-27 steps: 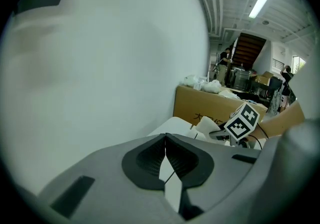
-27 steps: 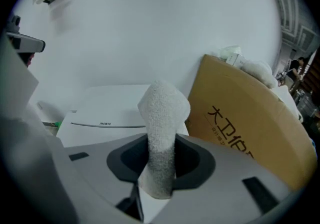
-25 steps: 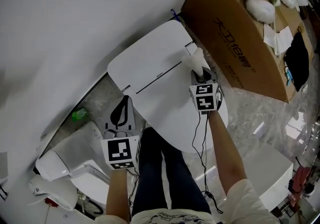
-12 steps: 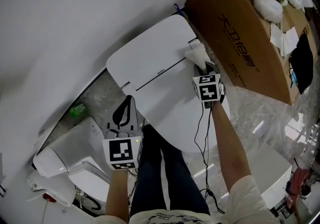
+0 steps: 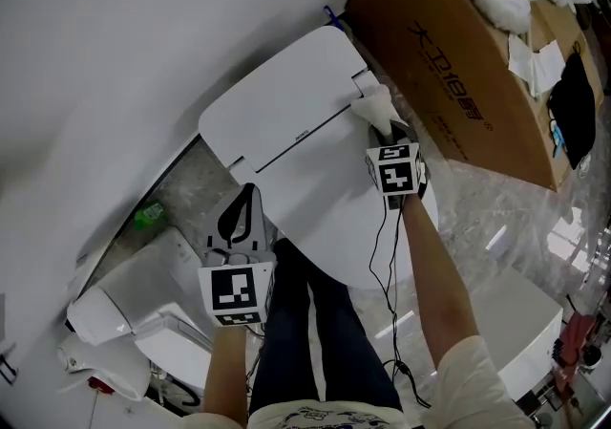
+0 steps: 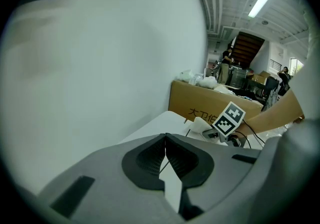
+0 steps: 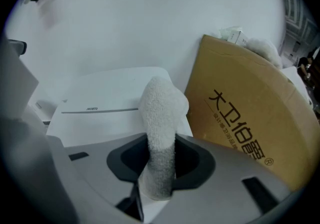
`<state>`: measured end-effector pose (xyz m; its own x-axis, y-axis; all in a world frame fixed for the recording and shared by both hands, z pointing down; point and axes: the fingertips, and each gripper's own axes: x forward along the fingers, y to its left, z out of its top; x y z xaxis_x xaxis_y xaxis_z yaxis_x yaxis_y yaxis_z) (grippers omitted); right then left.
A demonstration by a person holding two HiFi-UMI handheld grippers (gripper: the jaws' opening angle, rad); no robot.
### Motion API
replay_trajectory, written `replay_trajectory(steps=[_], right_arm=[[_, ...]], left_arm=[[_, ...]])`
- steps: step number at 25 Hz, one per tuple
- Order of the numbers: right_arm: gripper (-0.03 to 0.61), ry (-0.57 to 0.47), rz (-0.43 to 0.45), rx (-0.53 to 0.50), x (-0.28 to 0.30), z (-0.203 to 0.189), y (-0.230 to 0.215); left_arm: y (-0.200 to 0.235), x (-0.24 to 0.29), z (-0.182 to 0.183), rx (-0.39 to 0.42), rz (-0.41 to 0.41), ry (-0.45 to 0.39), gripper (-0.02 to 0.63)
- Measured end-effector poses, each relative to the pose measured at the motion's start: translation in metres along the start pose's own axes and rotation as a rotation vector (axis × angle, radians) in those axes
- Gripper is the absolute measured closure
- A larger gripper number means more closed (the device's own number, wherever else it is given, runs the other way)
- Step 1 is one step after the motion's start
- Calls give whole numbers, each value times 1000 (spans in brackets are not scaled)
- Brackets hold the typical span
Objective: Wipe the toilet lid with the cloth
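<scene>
The toilet lid [image 5: 320, 212] lies shut, which gives a broad, flat white face to wipe. A cardboard box [image 5: 449, 54] stands just beside the lid's far right edge, so I'd guess strokes on that side have little room. The right gripper [image 5: 384, 129] reaches over the lid's rear right corner, close to the hinge seam. Its jaws are pinched narrow on the cloth [image 5: 374, 108], whose free end pokes out past them and seems to meet the lid there, likely so the soft end leads the stroke. The left gripper [image 5: 244, 196] hangs by the lid's near left edge, jaws pressed together on nothing, apparently clear of the wiping path.
</scene>
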<state>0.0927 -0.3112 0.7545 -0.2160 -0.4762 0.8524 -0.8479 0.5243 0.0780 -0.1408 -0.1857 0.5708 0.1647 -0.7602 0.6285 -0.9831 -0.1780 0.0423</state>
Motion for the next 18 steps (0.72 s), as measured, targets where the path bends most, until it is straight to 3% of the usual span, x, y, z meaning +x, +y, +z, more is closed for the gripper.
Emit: replay_trajectory(steps=[18], right_arm=[[471,51,-70,126,-54,-100,-14]], left_arm=[[-32,-15,0,55,-77,-16,604]])
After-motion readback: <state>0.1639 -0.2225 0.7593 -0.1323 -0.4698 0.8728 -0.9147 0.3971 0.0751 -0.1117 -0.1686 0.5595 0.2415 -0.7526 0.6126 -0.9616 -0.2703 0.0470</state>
